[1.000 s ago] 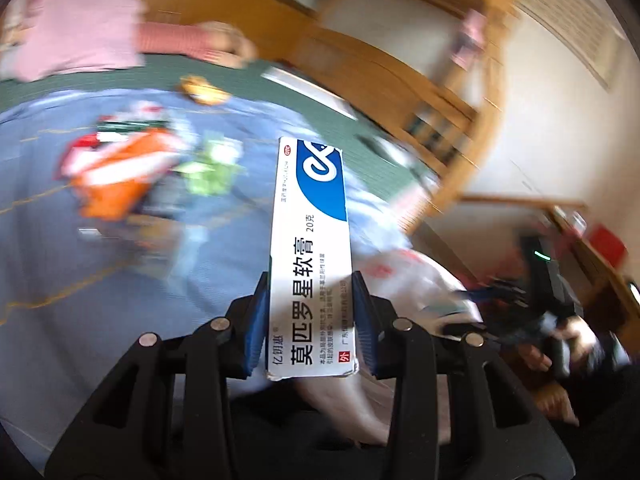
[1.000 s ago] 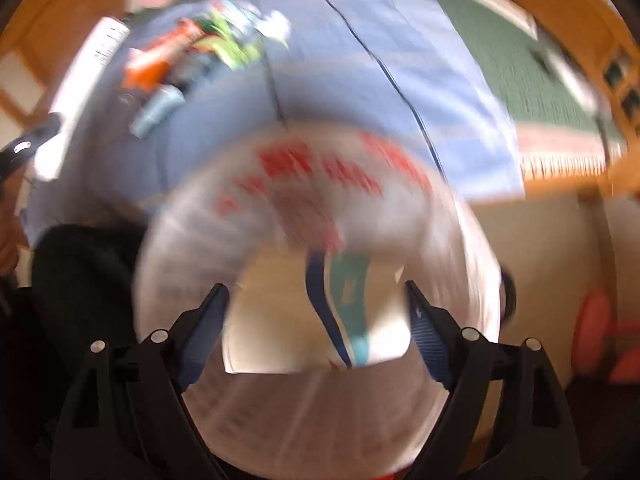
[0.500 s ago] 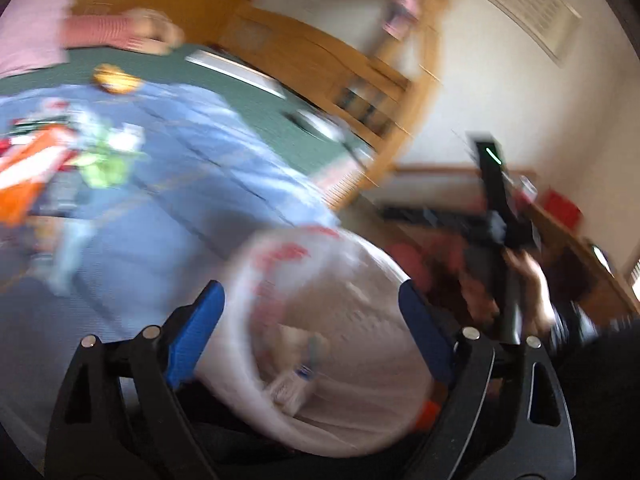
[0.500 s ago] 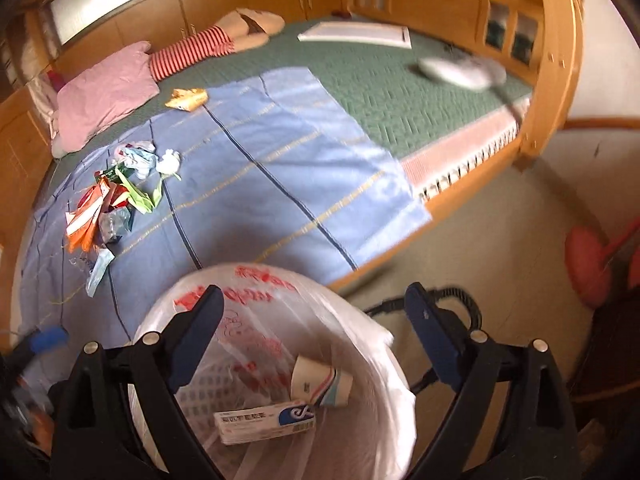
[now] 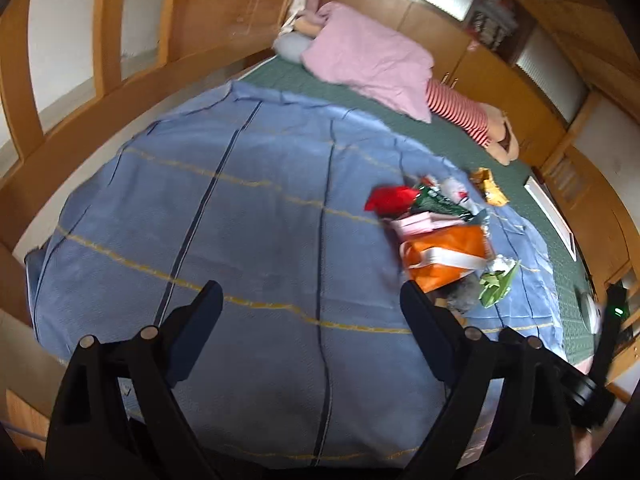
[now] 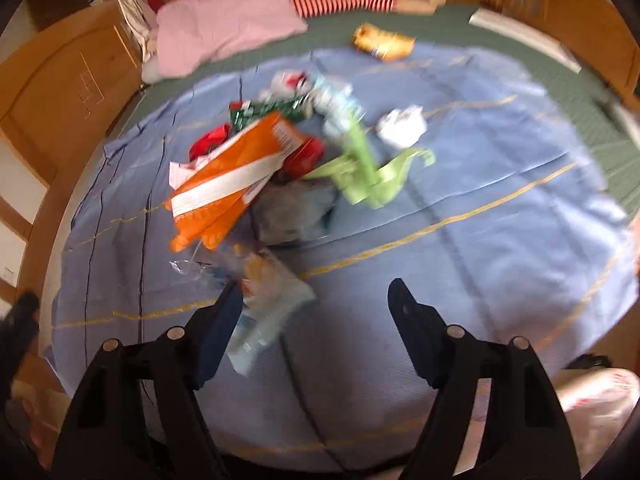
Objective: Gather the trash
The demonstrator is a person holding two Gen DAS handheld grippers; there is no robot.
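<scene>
A heap of trash lies on the blue blanket [image 5: 240,208]: an orange packet [image 6: 236,172], a light green wrapper [image 6: 368,176], a crumpled white paper [image 6: 400,126], red and dark green wrappers, and a yellow snack bag [image 6: 382,44] farther back. In the left wrist view the orange packet [image 5: 444,256] sits right of my left gripper [image 5: 310,296], which is open over bare blanket. My right gripper [image 6: 315,290] hovers just short of the heap with its jaws closing and only blanket between them. A clear pale-blue wrapper [image 6: 272,304] lies beside its left finger.
A white bin bag [image 6: 592,404] shows at the lower right of the right wrist view. A pink pillow [image 5: 368,56] and a striped soft toy [image 5: 460,108] lie at the head of the green mattress. Wooden bed rails [image 5: 100,92] run around the bed.
The left gripper let the ointment box go into the white bin bag and opened. Both grippers swung away from the bag to face the trash on the blanket.
</scene>
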